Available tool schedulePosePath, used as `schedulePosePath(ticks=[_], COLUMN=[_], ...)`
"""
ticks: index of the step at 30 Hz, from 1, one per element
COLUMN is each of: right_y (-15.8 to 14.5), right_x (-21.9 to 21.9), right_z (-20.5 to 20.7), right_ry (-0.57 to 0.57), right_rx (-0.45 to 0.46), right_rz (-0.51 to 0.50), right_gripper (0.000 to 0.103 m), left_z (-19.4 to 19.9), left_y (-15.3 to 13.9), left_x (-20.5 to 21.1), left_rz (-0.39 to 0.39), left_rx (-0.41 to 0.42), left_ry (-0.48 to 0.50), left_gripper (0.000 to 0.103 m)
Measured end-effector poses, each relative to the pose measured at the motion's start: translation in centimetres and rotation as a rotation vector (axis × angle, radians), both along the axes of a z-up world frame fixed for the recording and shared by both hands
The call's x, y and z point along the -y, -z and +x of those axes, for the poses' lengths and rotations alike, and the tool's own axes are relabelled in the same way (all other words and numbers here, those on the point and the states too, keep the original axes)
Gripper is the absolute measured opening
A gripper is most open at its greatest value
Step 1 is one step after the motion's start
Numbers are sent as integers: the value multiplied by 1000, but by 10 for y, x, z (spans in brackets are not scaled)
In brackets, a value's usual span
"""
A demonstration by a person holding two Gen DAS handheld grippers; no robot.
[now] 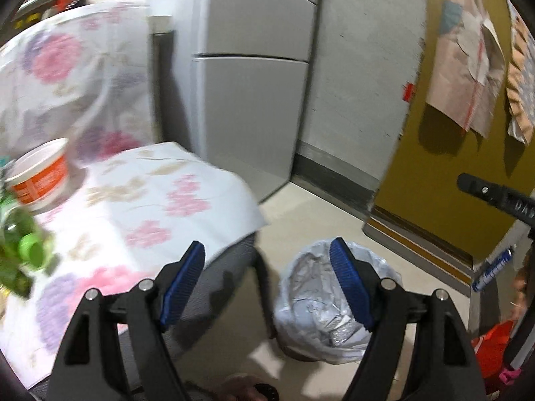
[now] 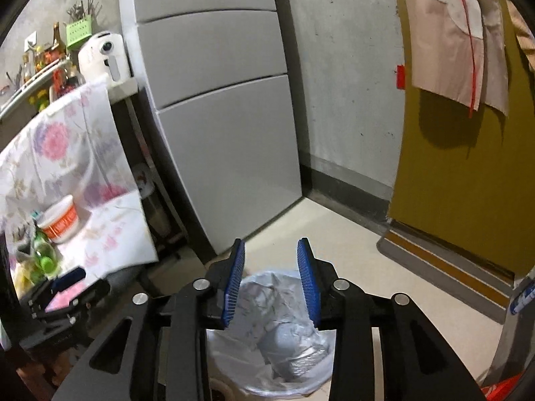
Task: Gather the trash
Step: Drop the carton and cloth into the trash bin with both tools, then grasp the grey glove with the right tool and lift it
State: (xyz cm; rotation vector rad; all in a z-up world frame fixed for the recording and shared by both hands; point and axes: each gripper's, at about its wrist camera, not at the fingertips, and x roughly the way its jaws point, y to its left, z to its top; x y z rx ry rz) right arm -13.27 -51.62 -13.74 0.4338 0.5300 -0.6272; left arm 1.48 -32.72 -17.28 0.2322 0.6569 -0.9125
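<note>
A bin lined with a pale plastic bag (image 2: 267, 327) stands on the floor directly under my right gripper (image 2: 271, 242), which is open with nothing between its blue pads. Crumpled clear plastic (image 2: 302, 361) lies inside the bin. In the left wrist view the same bin (image 1: 314, 304) sits low between the fingers of my left gripper (image 1: 267, 244), open wide and empty. On the floral-clothed table (image 1: 150, 200) at left stand an orange-and-white paper cup (image 1: 40, 173) and a green bottle (image 1: 20, 247). The cup (image 2: 62, 219) and the bottle (image 2: 45, 254) also show in the right wrist view.
A grey fridge (image 2: 217, 133) stands behind the table, with a white appliance (image 2: 103, 56) beside it. A mustard door (image 1: 451, 167) with hanging cloths is at right. An orange bag (image 1: 495, 344) lies on the floor at lower right. Pale floor surrounds the bin.
</note>
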Motion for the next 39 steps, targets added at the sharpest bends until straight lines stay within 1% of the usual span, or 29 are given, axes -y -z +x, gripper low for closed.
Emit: schedulePosePath(ticks=[1, 3, 6, 7, 8, 11, 15, 18, 20, 22, 25, 31, 36, 39], right_y=[-4, -16, -29, -32, -36, -43, -47, -46, -46, -45, -41, -31, -16, -13], right_x=[-5, -22, -49, -58, -70, -104, -149, -186, -207, -229, -257, -305, -338, -356], right_z=[4, 17, 41, 48, 59, 87, 122, 150, 167, 186, 210, 261, 307, 332], right_ry=[-30, -60, -166, -196, -238, -347, -485, -594, -645, -707, -776, -878, -929, -951], right_rx=[17, 23, 38, 41, 46, 55, 49, 38, 34, 29, 18, -24, -92, -127], right_rz=[16, -10, -26, -31, -39, -60, -71, -93, -108, -112, -123, -149, -159, -194], right_gripper=[37, 37, 38, 44, 52, 62, 65, 66, 68, 69, 72, 74, 74, 74], left_z=[3, 11, 21, 25, 29, 40, 51, 60, 67, 73, 86, 111, 130, 141], left_y=[-3, -11, -24, -27, -32, -41, -46, -47, -48, -48, -48, -45, -40, -38], left_x=[-9, -31, -67, -80, -97, -141, -198, -239, -268, -291, -330, -380, -403, -408], left_rz=[-1, -3, 2, 3, 6, 15, 38, 49, 62, 74, 90, 116, 139, 139], left_rx=[4, 16, 28, 28, 28, 26, 28, 15, 17, 25, 27, 7, -5, -18], left_ry=[-22, -70, -148, -174, -212, -312, -440, -540, -613, -677, -784, -902, -951, -962], left_gripper=[75, 75, 75, 75, 75, 76, 79, 80, 82, 87, 89, 89, 89, 89])
